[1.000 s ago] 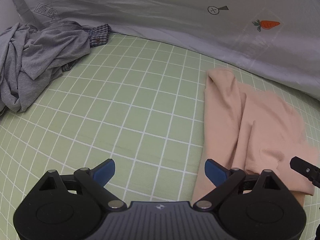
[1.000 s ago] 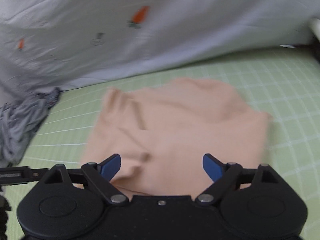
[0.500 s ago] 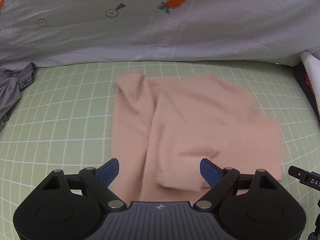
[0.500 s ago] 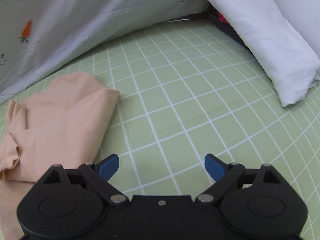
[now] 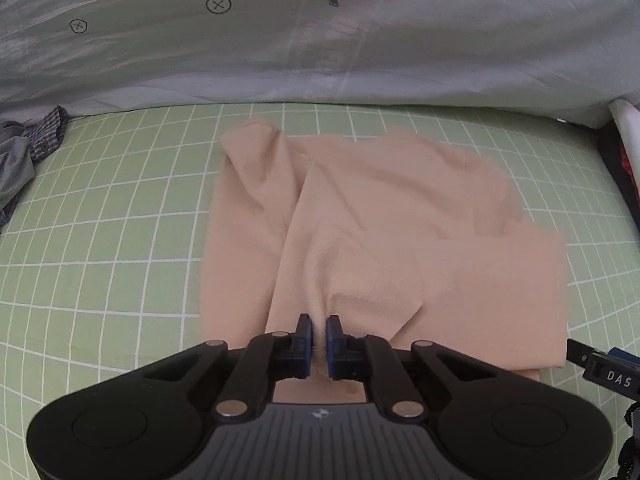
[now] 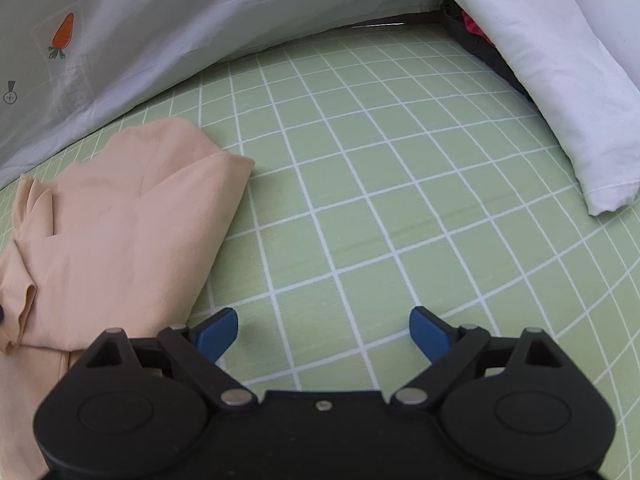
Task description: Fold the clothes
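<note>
A peach garment (image 5: 400,216) lies partly folded on the green checked sheet (image 5: 100,240). My left gripper (image 5: 318,330) is shut on the near edge of the peach garment, and the cloth bunches up between its blue pads. In the right wrist view the peach garment (image 6: 120,232) lies to the left. My right gripper (image 6: 323,330) is open and empty over bare sheet, just right of the garment's edge.
A grey quilt with a carrot print (image 5: 320,32) runs along the back. A pile of grey and checked clothes (image 5: 24,156) lies at the far left. A folded white cloth (image 6: 552,80) lies at the right, with dark items behind it.
My left gripper swung right to face the peach garment, then closed on its near edge. My right gripper swung right off the garment and stays open.
</note>
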A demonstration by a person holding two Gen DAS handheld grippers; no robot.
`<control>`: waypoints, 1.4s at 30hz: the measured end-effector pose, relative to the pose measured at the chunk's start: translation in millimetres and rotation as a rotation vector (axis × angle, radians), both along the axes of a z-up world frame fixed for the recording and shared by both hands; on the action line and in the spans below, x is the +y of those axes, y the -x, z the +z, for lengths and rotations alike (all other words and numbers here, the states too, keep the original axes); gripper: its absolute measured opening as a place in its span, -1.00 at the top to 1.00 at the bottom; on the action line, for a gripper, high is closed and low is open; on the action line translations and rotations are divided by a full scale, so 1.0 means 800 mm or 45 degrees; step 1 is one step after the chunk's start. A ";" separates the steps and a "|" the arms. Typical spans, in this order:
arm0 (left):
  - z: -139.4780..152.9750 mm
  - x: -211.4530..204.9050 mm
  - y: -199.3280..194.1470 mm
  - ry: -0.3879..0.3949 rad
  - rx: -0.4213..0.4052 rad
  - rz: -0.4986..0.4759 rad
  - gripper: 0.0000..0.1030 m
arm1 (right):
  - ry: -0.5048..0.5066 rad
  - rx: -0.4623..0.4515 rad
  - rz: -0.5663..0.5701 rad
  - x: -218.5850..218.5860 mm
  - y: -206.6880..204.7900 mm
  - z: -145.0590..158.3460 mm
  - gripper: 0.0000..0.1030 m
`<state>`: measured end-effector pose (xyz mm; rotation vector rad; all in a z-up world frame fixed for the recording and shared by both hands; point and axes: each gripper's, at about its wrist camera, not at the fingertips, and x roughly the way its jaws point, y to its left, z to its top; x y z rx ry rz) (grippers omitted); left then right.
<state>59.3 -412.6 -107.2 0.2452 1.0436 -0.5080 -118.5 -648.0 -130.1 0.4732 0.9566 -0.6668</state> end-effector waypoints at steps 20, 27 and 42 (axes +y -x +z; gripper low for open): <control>0.081 0.230 -0.104 0.366 -0.255 0.752 0.88 | 0.025 0.046 0.198 0.060 -0.042 0.022 -0.81; 0.037 0.278 -0.123 0.255 -0.116 0.857 -0.08 | 0.063 0.059 0.243 0.081 -0.051 0.026 -0.81; 0.064 0.197 0.036 0.145 0.021 0.463 -0.69 | -0.014 -0.093 0.304 0.133 0.046 0.038 -1.00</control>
